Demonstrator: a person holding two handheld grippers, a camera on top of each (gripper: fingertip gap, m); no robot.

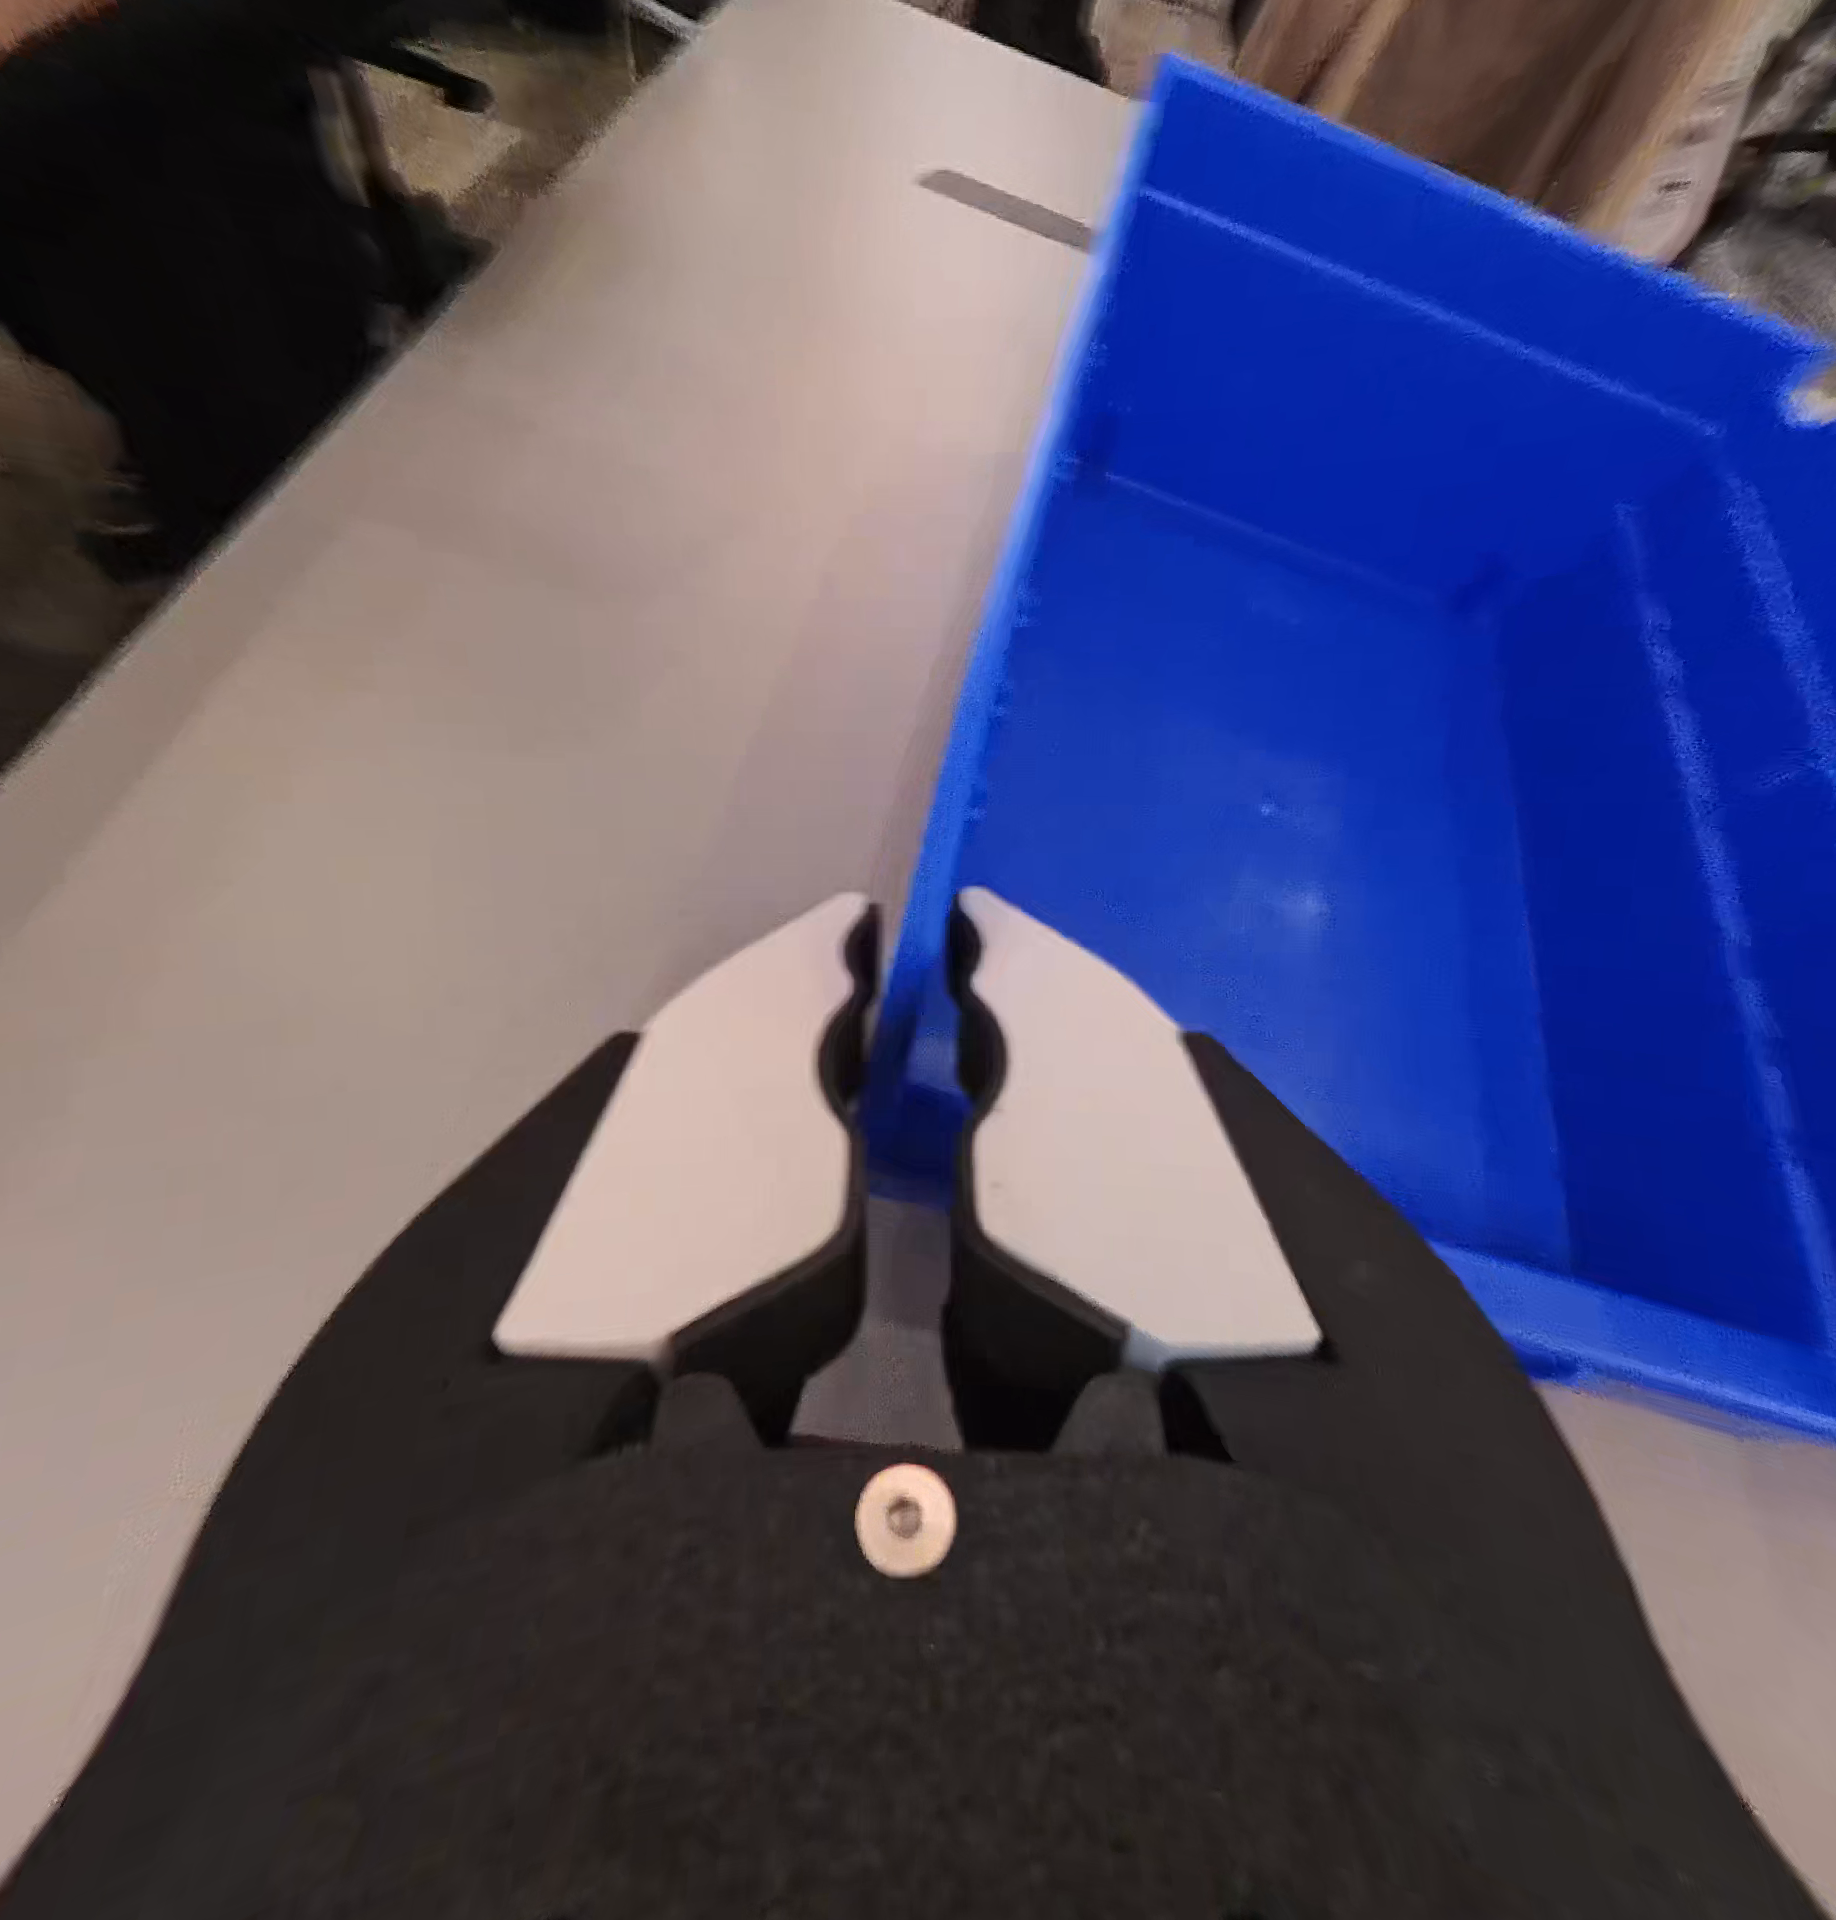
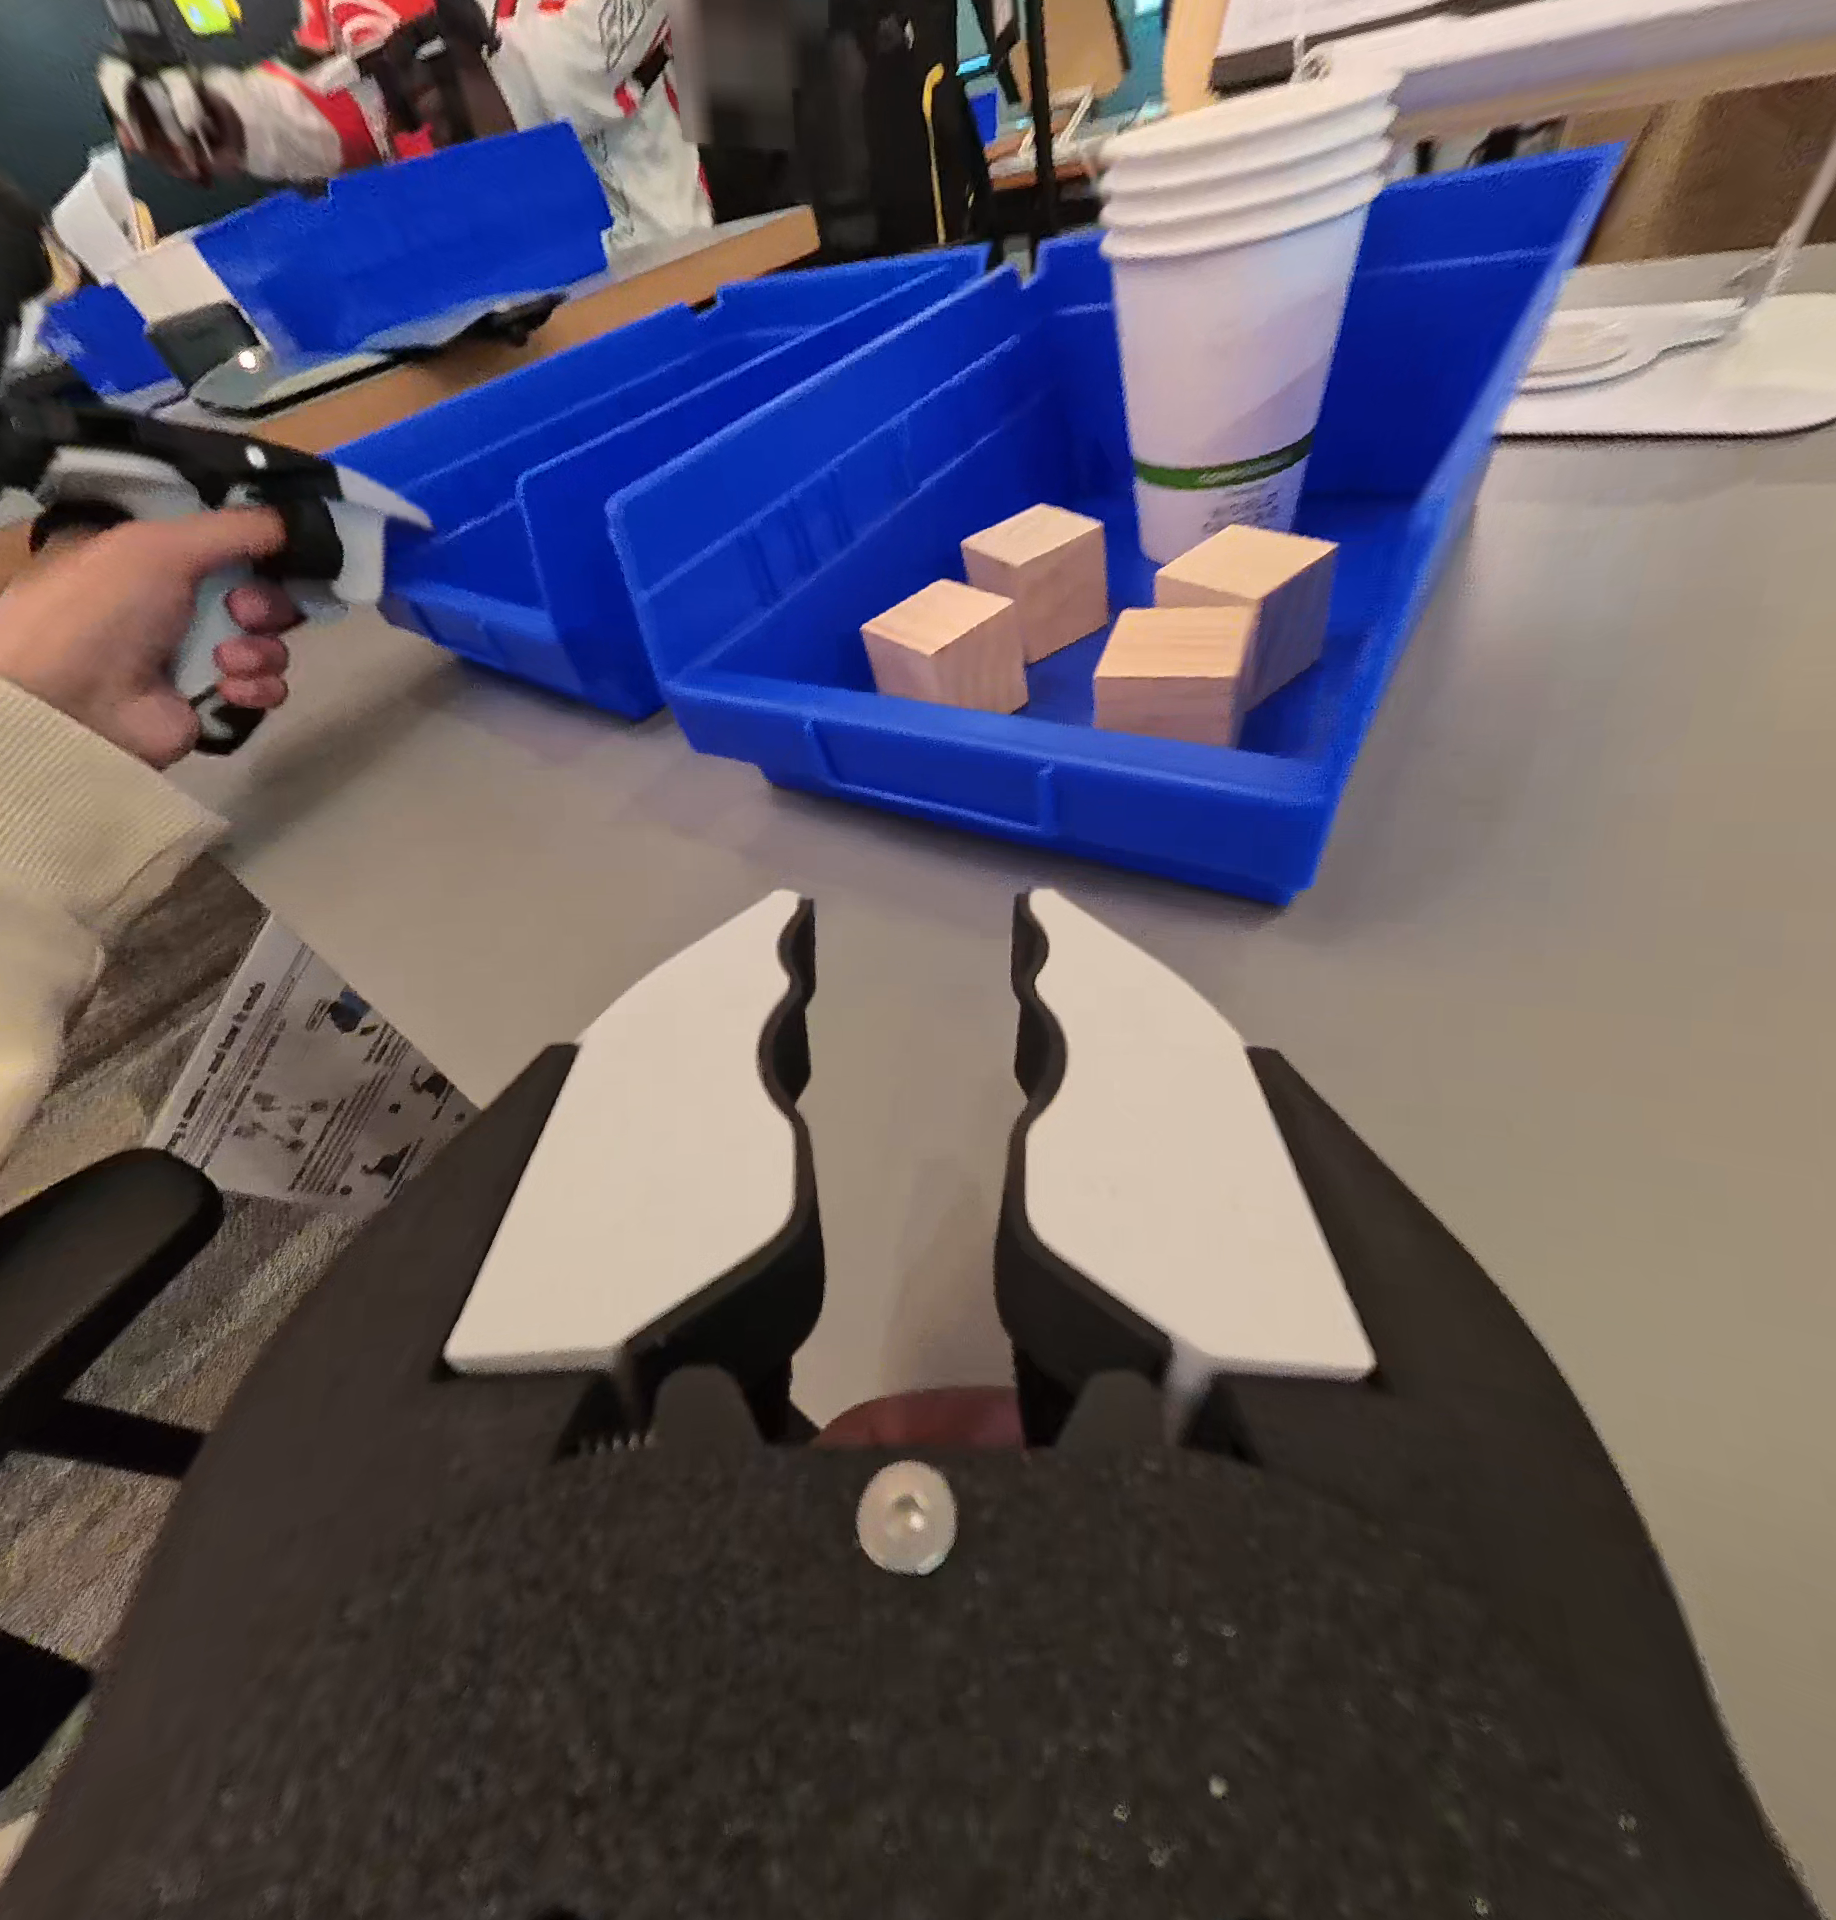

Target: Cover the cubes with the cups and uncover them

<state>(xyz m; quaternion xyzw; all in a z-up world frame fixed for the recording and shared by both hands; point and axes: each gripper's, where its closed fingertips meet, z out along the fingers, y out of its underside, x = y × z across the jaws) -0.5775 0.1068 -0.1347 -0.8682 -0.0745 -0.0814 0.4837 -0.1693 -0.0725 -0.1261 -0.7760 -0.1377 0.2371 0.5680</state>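
Observation:
Several wooden cubes (image 2: 1049,582) lie in a blue bin (image 2: 997,779) on the grey table, with a stack of white paper cups (image 2: 1231,343) upright at the bin's back. My right gripper (image 2: 914,914) is open and empty, low over the table just in front of this bin. My left gripper (image 1: 914,925) is shut on the near-corner wall of a second, empty blue bin (image 1: 1049,623). In the right wrist view the left gripper (image 2: 394,540) and the empty bin (image 2: 540,561) sit to the left of the cube bin.
A hand (image 2: 114,644) in a cream sleeve holds the left gripper. A white lamp base (image 2: 1724,364) stands at the back right. A printed sheet (image 2: 301,1070) and a black chair arm (image 2: 72,1226) lie past the table's left edge. More blue bins (image 2: 405,239) are on a far desk.

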